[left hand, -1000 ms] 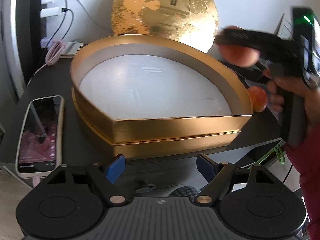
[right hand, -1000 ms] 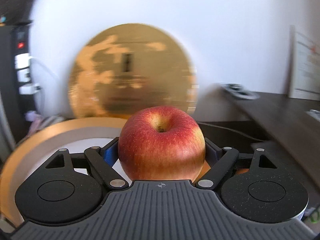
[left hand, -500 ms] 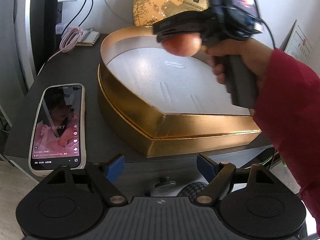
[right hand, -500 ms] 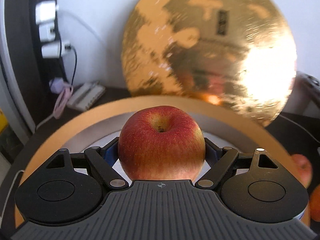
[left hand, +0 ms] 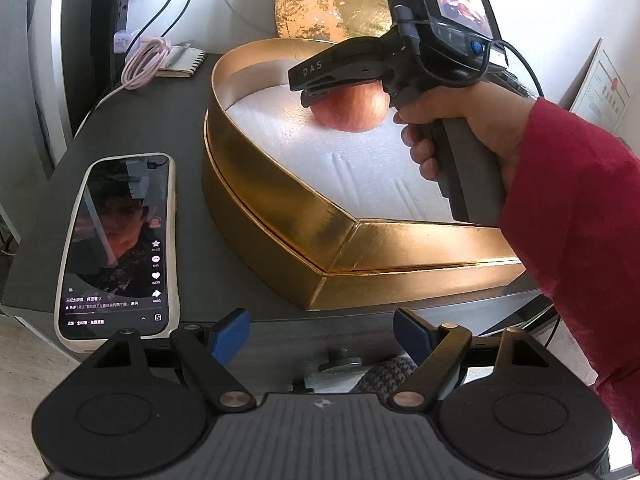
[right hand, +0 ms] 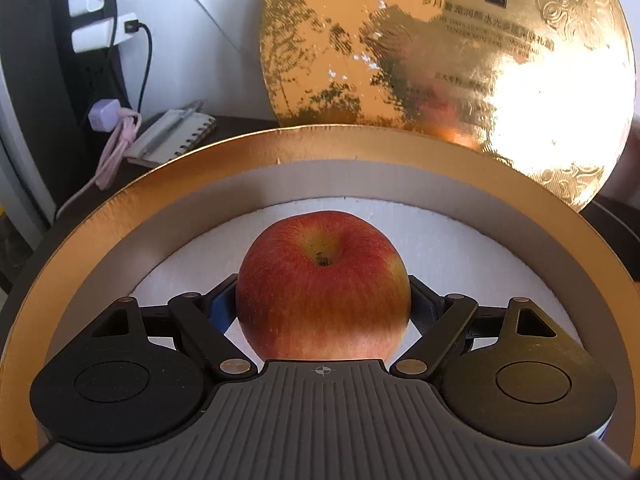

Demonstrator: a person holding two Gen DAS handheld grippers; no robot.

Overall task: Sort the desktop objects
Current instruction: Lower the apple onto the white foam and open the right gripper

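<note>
My right gripper (right hand: pixel 322 308) is shut on a red apple (right hand: pixel 322 284) and holds it low over the white foam floor inside the gold heart-shaped box (right hand: pixel 100 216). In the left wrist view the apple (left hand: pixel 348 108) sits at the foam surface in the far part of the box (left hand: pixel 280 216), under the right gripper (left hand: pixel 332 88); I cannot tell if it touches. My left gripper (left hand: pixel 322 334) is open and empty, in front of the desk's near edge, below the box's pointed corner.
A phone (left hand: pixel 120 248) with a lit screen lies left of the box. The gold lid (right hand: pixel 448 52) leans on the wall behind the box. A notebook (left hand: pixel 180 62) and a pink cable (left hand: pixel 144 64) lie at the back left, by plugged-in chargers (right hand: pixel 104 32).
My right gripper carried the apple leftward over the box and lowered it to the foam floor. My left gripper moved right and closer to the desk; it stayed open.
</note>
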